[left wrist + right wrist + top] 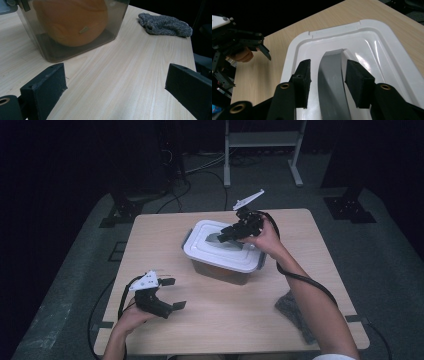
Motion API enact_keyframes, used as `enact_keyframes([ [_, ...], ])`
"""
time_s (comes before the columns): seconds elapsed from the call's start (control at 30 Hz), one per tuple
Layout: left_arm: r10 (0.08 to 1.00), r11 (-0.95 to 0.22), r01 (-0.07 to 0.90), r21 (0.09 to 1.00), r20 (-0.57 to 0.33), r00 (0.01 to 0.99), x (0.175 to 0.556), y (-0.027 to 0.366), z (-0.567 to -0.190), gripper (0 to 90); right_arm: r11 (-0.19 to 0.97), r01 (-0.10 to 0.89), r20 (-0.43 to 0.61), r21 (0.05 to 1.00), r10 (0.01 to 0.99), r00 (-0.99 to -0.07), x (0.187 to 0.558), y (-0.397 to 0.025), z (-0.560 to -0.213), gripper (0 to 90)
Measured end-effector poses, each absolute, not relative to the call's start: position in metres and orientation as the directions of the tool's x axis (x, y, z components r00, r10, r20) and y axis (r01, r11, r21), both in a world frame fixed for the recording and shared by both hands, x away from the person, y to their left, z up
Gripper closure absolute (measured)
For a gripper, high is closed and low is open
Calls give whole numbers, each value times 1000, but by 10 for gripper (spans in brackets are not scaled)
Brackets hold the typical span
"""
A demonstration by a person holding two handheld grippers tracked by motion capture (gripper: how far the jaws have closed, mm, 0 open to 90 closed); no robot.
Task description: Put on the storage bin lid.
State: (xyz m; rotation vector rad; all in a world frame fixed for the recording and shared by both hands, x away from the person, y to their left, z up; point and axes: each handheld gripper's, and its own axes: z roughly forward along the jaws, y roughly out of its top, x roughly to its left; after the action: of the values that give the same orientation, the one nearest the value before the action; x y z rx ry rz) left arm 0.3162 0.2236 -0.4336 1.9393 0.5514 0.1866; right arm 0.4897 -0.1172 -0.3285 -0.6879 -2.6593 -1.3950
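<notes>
A clear plastic box (220,270) with a white lid (210,251) stands mid-table. Through its wall (117,20) I see a round orange object (72,20) inside. My right gripper (223,235) hovers over the lid (372,37), open, its jaws straddling the grey handle (329,62) with small gaps on both sides. My left gripper (175,293) rests near the table's front left, wide open (117,87) with nothing between its jaws, pointing toward the box. Its fingers (265,51) also appear far off in the right gripper view.
A grey knitted cloth (292,310) lies at the table's front right edge, also visible past the box (165,25). Grey latches sit on the box's ends. Bare wood stretches between the left gripper and the box. A white frame stands on the floor behind.
</notes>
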Motion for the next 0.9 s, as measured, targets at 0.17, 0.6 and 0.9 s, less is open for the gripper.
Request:
enact_keyframes([
  [0.17,460,-329,293,898,-119,880,316,225,-433,26,472,403,248,784,356,-901,485,-126,-320,513],
  [0.6,453,-335,288,897,-115,884,317,222,-433,26,436,402,251,805,364,-897,465,-158,-306,495],
  [0.9,445,-338,282,898,-111,888,318,217,-433,26,407,416,261,813,384,-886,449,-187,-307,489],
])
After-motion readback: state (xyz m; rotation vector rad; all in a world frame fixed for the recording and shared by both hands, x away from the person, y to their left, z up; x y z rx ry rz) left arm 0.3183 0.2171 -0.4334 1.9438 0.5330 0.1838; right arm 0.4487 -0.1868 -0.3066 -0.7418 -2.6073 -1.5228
